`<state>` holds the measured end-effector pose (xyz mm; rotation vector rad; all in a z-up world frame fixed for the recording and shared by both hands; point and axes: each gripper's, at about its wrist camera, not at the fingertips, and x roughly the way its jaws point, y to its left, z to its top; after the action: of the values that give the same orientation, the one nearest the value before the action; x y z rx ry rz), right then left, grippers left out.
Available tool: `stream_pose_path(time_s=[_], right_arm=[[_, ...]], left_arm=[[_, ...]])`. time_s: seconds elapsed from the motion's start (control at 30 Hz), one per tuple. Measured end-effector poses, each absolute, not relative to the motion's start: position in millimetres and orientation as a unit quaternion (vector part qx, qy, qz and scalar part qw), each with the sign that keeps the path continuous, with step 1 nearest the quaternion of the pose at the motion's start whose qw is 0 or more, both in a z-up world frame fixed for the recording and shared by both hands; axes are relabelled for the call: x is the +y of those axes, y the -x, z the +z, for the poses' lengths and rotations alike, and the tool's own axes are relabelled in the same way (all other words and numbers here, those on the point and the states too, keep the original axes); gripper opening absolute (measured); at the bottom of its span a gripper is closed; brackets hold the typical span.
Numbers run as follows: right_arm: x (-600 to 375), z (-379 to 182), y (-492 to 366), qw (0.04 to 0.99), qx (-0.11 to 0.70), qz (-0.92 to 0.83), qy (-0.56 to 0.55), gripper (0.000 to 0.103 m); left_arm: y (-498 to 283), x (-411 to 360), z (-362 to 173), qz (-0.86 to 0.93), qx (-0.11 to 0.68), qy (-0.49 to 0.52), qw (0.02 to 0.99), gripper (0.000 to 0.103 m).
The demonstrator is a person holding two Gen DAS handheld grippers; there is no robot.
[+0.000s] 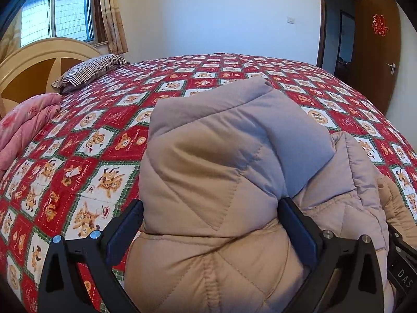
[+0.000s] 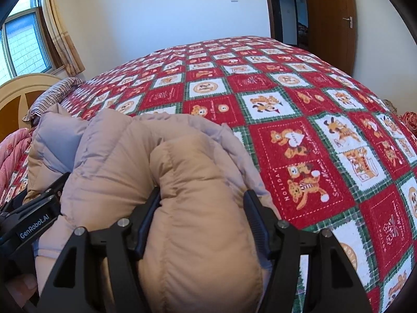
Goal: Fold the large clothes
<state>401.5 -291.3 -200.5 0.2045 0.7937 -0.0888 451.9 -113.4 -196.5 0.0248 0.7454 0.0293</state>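
While the quilted beige jacket [image 1: 208, 172] lay bunched on the red patchwork bedspread [image 1: 86, 156], both tools pointed steeply down and forward into it, side by side. The left gripper [image 1: 211, 221] had its jaws spread as wide as they go, one dark finger [image 1: 125, 224] at each flank of a thick folded bundle of the coat; the padding filled the gap and bulged against both pads, so I could not tell whether it was being squeezed or merely straddled. The right gripper [image 2: 202, 216] stood about half open around a puffy roll of the same jacket [image 2: 187, 182], its fingers [image 2: 148, 214] denting the fabric on either side, which read as a grip. In the right wrist view the left tool's black body (with white lettering) showed at the lower left, just beside the jacket. The coat sat at the near edge of the bed, well apart from the striped pillow [image 1: 88, 70] and the pink folded blanket [image 1: 26, 127] by the headboard [image 1: 31, 65].
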Motion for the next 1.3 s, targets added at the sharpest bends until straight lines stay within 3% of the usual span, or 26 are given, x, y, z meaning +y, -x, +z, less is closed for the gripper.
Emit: stream_pose_path(time_s=[0.97,1.2,1.3], right_arm=[[-289,-215,-415,0.906,0.413,-0.052,-0.079,0.072],[-290,-216,-413,0.907,0.41,-0.049,-0.083,0.073],[-290,-216,-413,0.907,0.409,-0.047,-0.086,0.073]], left_arm=[[-456,-113,-198,0.01,0.385,-0.017,0.923,0.102],[-409,-75,-172,-0.022,0.376,0.037,0.925,0.102],[-401,-62,-188,-0.027,0.392,0.048,0.918,0.102]])
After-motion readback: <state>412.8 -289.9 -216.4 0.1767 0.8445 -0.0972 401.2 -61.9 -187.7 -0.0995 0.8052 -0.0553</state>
